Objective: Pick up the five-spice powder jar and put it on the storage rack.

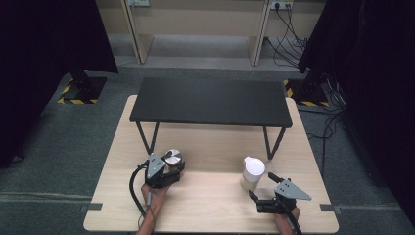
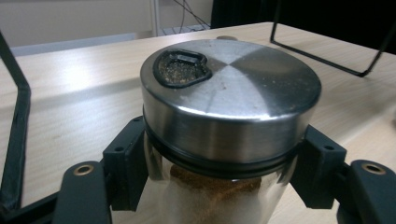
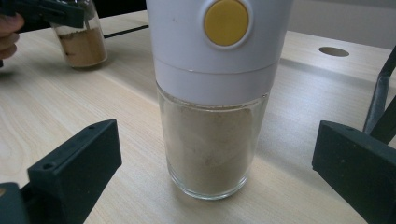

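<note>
The pale tabletop (image 1: 205,205) carries a black rack (image 1: 211,102) across its far half, and everything else sits on the near side of that rack. Near the rack's left leg stands the steel-lidded jar (image 2: 229,121) of brown spice, and the left tool (image 1: 169,172) is clamped on its glass just under the lid. Near the rack's right leg stands the white-capped jar (image 1: 253,172) of pale powder, with the right tool (image 1: 261,192) just short of it, jaws spread wide to either side and not touching. To do the lift well, I judge the left grip should stay below the lid's rim so the jar cannot slip, and the jar should rise straight and upright, since the pour opening (image 2: 181,68) in the lid looks uncovered. The steel-lidded jar's base is cut off in the left gripper view, and how full it is stays hard to read.
</note>
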### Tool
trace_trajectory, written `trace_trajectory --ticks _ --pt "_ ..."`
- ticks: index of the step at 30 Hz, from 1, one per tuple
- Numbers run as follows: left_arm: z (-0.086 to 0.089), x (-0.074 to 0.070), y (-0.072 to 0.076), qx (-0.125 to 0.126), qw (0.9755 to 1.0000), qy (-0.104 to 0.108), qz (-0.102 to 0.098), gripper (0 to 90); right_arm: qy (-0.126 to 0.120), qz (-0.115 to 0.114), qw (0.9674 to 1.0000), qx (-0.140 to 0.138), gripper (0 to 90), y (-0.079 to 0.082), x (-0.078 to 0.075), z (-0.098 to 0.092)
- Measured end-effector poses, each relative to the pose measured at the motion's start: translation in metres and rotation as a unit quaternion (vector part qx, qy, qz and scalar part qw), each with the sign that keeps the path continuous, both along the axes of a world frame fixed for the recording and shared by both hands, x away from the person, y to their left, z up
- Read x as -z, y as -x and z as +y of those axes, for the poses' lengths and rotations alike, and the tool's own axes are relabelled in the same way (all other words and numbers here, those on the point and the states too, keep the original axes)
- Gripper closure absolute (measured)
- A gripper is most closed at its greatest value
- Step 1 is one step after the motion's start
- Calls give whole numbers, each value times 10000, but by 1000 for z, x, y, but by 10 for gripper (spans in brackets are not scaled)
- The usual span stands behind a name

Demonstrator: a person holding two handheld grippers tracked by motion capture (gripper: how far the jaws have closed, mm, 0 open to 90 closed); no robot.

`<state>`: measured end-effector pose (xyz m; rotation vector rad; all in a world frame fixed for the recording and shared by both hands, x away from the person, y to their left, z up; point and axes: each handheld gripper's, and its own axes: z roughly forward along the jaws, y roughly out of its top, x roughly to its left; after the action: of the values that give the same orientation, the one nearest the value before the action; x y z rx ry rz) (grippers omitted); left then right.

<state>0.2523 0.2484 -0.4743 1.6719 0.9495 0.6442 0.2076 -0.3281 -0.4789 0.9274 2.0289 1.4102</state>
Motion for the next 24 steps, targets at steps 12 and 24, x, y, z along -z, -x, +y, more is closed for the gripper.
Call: trace_trajectory --ticks 12,24 --pt "20 -63 -4 694 9975 -97 41 310 1 -1 10000 1 13 0 0 0" --pt "37 -129 -12 1227 9923 -109 104 311 13 3 10000 9 12 0 0 1"
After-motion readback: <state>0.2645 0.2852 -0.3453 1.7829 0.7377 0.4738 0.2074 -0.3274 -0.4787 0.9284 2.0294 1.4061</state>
